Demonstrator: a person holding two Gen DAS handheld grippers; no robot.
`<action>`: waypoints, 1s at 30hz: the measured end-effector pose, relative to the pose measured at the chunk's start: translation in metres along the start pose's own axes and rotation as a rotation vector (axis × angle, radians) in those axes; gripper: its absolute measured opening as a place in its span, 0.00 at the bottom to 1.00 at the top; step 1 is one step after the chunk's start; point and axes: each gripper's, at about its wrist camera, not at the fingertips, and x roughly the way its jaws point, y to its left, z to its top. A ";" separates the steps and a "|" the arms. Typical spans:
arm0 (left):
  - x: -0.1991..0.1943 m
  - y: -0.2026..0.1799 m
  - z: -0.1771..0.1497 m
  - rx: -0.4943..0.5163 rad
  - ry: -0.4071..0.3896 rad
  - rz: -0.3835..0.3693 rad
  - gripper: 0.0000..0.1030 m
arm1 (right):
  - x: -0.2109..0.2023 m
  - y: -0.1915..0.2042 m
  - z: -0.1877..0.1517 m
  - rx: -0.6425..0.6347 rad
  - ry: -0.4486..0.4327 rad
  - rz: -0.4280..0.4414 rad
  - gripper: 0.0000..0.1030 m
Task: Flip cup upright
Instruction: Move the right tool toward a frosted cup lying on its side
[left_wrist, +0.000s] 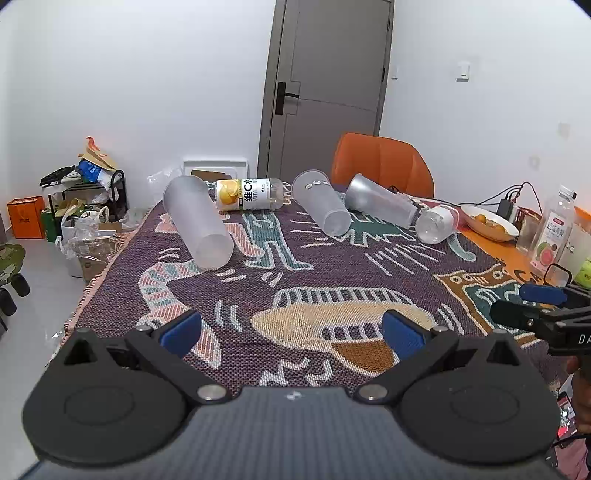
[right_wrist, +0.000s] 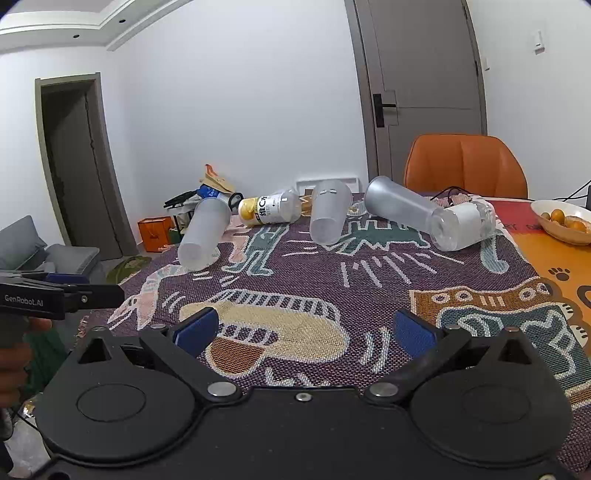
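Three frosted cups (left_wrist: 197, 221) (left_wrist: 320, 202) (left_wrist: 380, 201) lie sideways far across the table (left_wrist: 332, 266); both left tongs (left_wrist: 291, 334) and right tongs (right_wrist: 312, 332) hover wide, empty, so approach seems pending: reach forward, straddle one cup

Right gripper (left_wrist: 541, 301) cut off by the left view's edge. Fruit bowl (right_wrist: 561, 229) clipped at the right view's border. Juice bottle (left_wrist: 554, 230) label print too small to read.
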 end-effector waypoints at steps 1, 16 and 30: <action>0.001 0.001 0.000 -0.006 -0.002 0.001 1.00 | -0.001 0.000 0.000 -0.005 -0.018 -0.002 1.00; 0.047 0.014 0.014 -0.066 0.005 -0.010 1.00 | 0.045 -0.020 0.022 -0.012 0.046 -0.045 1.00; 0.089 0.020 0.044 -0.141 0.004 -0.002 1.00 | 0.095 -0.035 0.065 -0.083 0.049 -0.058 1.00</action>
